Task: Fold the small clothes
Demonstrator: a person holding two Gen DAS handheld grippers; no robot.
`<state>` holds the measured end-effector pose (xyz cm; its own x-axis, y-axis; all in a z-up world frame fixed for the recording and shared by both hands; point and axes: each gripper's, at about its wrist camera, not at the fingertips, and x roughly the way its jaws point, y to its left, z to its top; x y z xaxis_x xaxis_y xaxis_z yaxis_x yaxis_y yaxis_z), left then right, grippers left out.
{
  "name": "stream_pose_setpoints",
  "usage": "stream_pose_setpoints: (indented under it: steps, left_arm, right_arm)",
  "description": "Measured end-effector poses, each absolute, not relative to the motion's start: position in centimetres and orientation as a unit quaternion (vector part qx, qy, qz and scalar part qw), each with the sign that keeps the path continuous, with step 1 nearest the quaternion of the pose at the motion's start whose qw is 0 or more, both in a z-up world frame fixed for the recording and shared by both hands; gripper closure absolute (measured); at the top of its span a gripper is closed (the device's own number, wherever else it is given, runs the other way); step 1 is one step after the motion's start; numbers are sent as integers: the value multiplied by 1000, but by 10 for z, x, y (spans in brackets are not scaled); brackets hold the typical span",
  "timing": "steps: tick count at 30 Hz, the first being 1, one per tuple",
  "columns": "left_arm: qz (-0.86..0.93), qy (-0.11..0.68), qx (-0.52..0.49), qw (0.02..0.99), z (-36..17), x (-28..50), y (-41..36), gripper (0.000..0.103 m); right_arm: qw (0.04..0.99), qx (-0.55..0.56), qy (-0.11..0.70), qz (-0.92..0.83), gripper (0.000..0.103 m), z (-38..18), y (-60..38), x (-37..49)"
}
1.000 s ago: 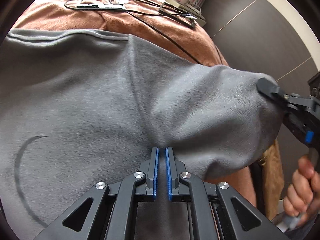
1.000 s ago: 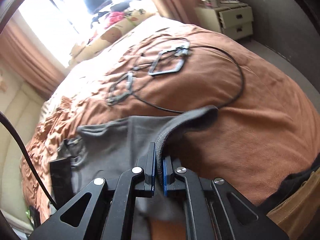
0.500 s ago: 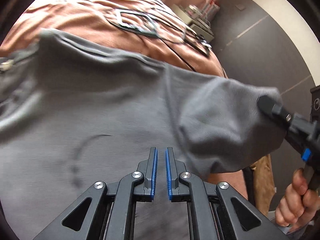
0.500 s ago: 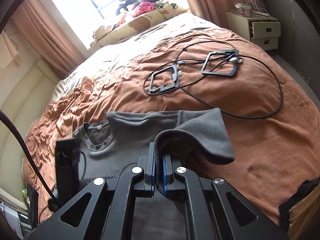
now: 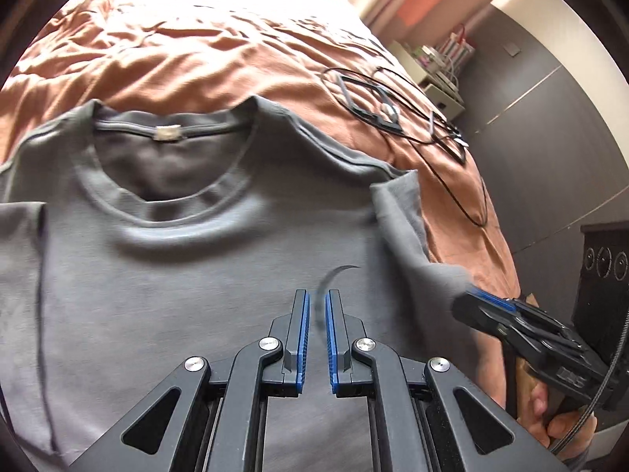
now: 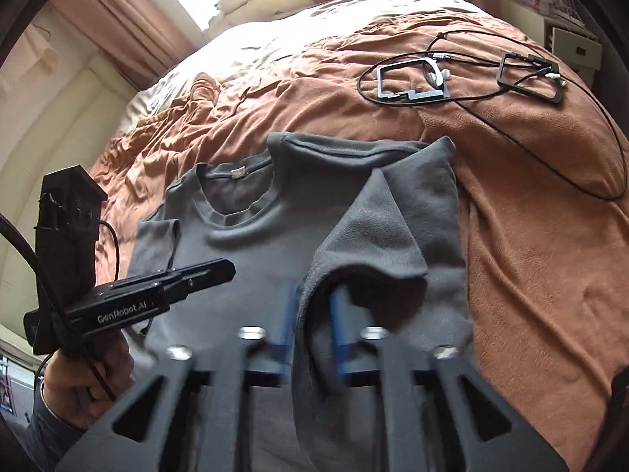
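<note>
Right fingers [image 6: 312, 324] are opening around the sleeve [image 6: 365, 232] draped between them, left fingers [image 5: 315, 334] shut and empty, so the fold could snag and spring back.

Grey T-shirt [image 6: 275, 259] spread front-up on rust-brown bedspread [image 6: 530, 236], collar toward the pillows, one side folded inward over the chest.

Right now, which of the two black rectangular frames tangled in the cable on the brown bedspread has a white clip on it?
The black rectangular frame lying nearer the grey T-shirt; a white clip sits at its corner. The other frame, further toward the bed's edge, shows none.
</note>
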<state>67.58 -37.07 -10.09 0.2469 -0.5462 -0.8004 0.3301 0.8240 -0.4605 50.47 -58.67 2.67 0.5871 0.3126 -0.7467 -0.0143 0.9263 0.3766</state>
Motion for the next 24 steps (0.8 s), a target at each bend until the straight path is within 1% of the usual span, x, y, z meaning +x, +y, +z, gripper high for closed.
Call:
stream_pose_setpoints:
  steps: [1,3,6,8,9,11,12,14,24]
  left_arm:
    - [-277,547,-98,783,-100,678,-370,95]
    - [-275,548,-96,784,-101,680,-369,95]
    - [-276,550,-91,783,-104,680,-371,87]
    - [-279,549,-86,783,-107,678,-373,73]
    - [-281,547,-81,785,-108,677,-376,71]
    - [-288,543,-69,786,-111,674,-385,71]
    - [-294,541,-63,785,-112,672,-390,71]
    - [-302,537,-48,786,-115,669,-402,71]
    - [-354,515,11,780,-123,659,-460,71]
  right_arm:
    - [880,171,434,90,41,30,-589,502]
    - [889,174,418,73,41,35,-595,497]
    - [889,187,413,59,41,34,-608,493]
    - [891,193,410,40,41,30,-617,491]
    - [890,197,411,31,41,27,-621,491]
    - [887,203,414,8,42,18,-629,488]
    - [887,202,415,-2,47,12,-632,486]
    - [885,202,420,-16,53,3,-633,484]
    - [861,255,439,-16,54,-46,-655,473]
